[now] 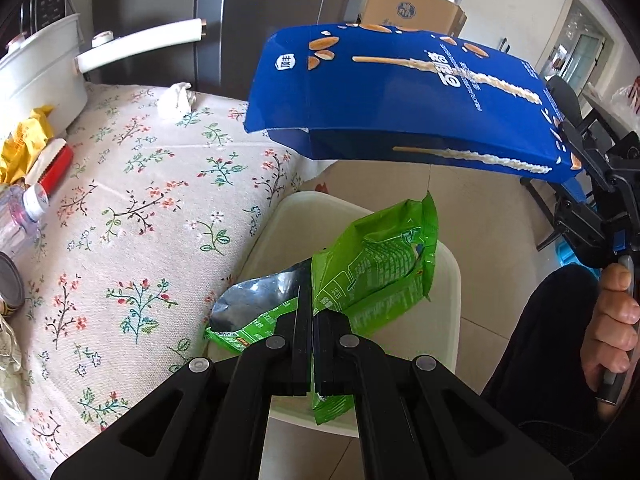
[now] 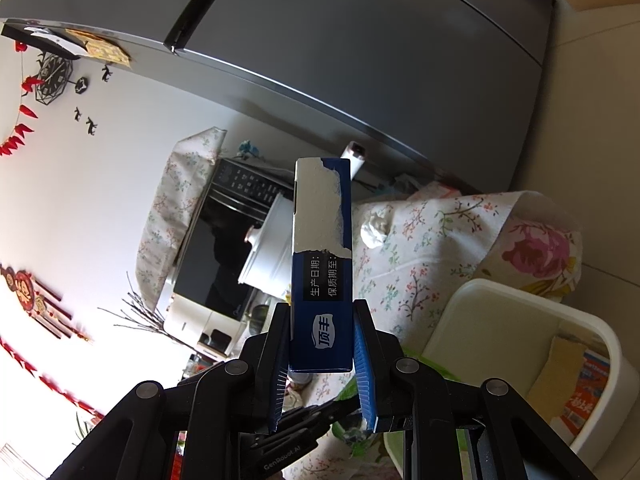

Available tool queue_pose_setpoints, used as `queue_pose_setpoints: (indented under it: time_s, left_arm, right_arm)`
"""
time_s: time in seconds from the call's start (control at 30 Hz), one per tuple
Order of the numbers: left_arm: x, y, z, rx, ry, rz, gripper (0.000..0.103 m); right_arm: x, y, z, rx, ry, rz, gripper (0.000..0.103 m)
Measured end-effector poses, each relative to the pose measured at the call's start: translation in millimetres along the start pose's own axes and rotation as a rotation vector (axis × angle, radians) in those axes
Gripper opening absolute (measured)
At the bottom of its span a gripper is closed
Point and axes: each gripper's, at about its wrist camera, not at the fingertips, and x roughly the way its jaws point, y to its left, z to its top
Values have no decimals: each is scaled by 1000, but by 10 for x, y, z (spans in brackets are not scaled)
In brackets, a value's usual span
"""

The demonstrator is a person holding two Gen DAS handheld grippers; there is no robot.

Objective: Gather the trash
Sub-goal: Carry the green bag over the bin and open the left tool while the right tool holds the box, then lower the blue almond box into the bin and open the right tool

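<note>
A floral-print cloth covers the tabletop (image 1: 132, 200), with a dark grey refrigerator (image 2: 360, 60) behind it and a white bin (image 1: 448, 280) on the floor at the near edge.

The left hand-held gripper (image 1: 311, 308) points steeply down over the bin, its jaws fully closed on a green snack wrapper (image 1: 380, 268) whose silver inner lining shows at the torn end; the wrapper hangs above the bin's opening, and its printing is too creased to read.

The right hand-held gripper (image 2: 322, 344) points nearly level, its blue-padded jaws clamped on the narrow sides of a blue snack box (image 2: 322, 264), held in the air above and beyond the bin. The box's end face reads "生产日期:" and "保质期至:" on a black panel, with a white logo "顶丰" below; the upper part is torn to bare white card. Its broad face shows coated biscuit sticks and almonds. A person's hand (image 1: 612, 320) grips the right gripper's handle at the far right.

Farther left on the tabletop lie a crumpled tissue (image 1: 176, 100), a white pot (image 1: 40, 68) and a yellow wrapper (image 1: 24, 144).
</note>
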Motion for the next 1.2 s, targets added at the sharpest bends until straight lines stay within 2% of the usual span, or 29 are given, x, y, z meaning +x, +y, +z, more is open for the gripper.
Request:
queue_pose_setpoints:
  time_s: [0.27, 0.37, 0.43, 0.5, 0.57, 0.63, 0.7, 0.77, 0.8, 0.87, 0.93, 1.1, 1.2]
  left_arm:
    - [130, -219, -94, 90, 60, -23, 0]
    - [286, -314, -136, 127, 116, -30, 1]
    - [464, -355, -157, 152, 174, -5, 1]
    - [641, -329, -176, 143, 235, 33, 2]
    - [716, -280, -191, 116, 262, 34, 2]
    - [684, -233, -166, 90, 251, 12, 4]
    - [611, -199, -132, 64, 224, -10, 15]
    - [556, -162, -108, 41, 197, -21, 56]
    - [536, -155, -106, 41, 184, -17, 61]
    - [501, -136, -81, 52, 170, 11, 62]
    - [414, -49, -42, 17, 152, 18, 62]
    - [1, 302, 30, -178, 70, -10, 62]
    - [-277, 536, 19, -281, 12, -17, 62]
  right_arm:
    - [-12, -11, -8, 3, -6, -2, 27]
    - [-9, -19, -10, 4, -6, -3, 27]
    - [-1, -19, -10, 3, -4, -5, 27]
    - [17, -16, -16, 0, 0, -9, 26]
    - [30, -19, -25, -3, 5, -17, 27]
    - [31, -24, -26, -9, 6, -26, 27]
    - [25, -29, -20, -9, 4, -31, 27]
    - [23, -37, -15, -4, 4, -31, 27]
    - [27, -39, -13, -2, 5, -33, 27]
    - [41, -45, -18, -2, 8, -35, 27]
    - [53, -40, -22, -9, 14, -38, 27]
    - [65, -9, 6, -62, 50, -98, 27]
    - [134, -55, 15, -88, 131, -158, 27]
